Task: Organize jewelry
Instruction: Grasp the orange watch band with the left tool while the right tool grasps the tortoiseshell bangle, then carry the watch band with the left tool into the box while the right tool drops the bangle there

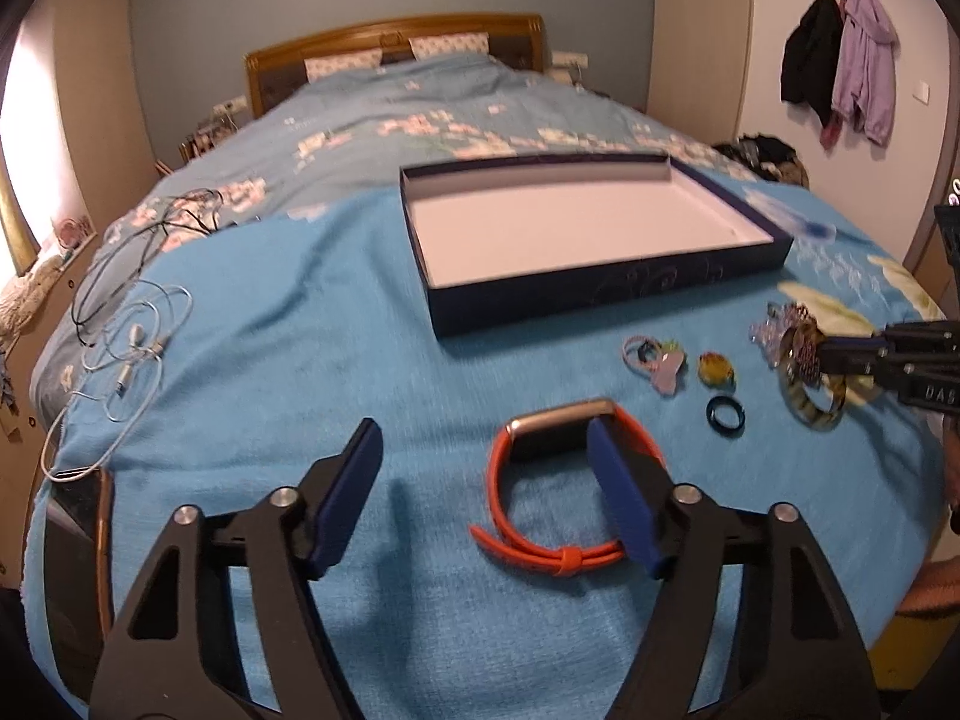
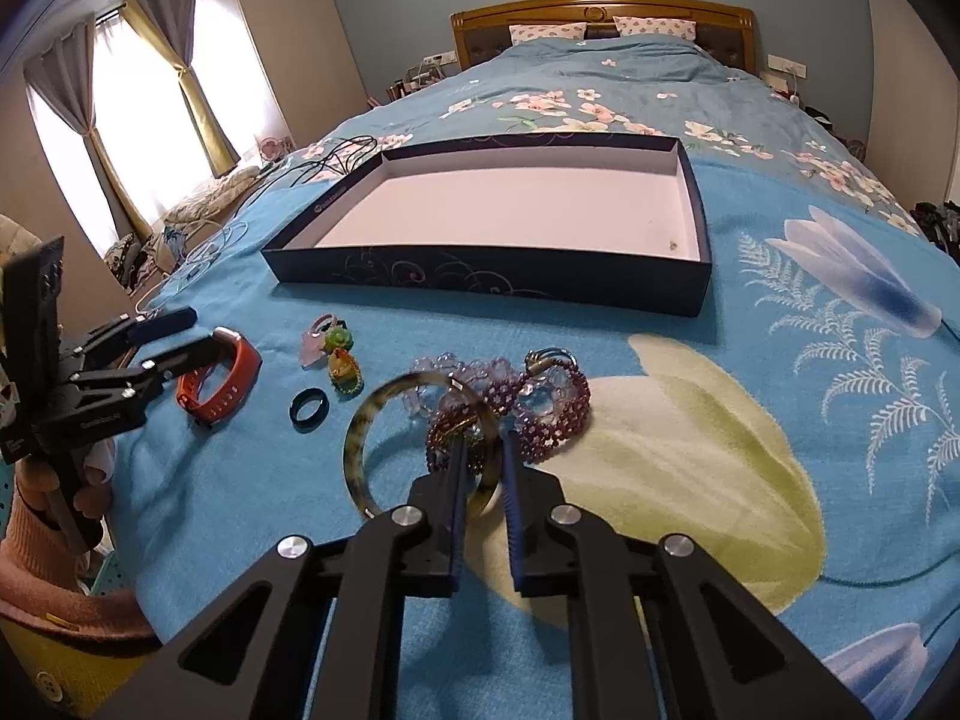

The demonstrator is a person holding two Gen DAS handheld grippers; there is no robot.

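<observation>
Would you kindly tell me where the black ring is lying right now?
The black ring lies on the blue blanket in the right wrist view, left of centre, between the orange watch and the tortoiseshell bangle, in front of the box.

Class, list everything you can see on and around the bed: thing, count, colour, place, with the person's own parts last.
box: one, dark blue, white inside, empty, mid-bed
watch: one, orange strap, between left tool's fingers
bangle: one, mottled brown, clamped by right tool
beaded bracelets: several, purple and clear, beside bangle
black ring: one, near watch
small trinkets: a few, pink, green, yellow, before box
cables: several, white and black, bed's window side
coats: two, black, lilac, wall hooks
left tool: open
right tool: shut
sleeve: pink
</observation>
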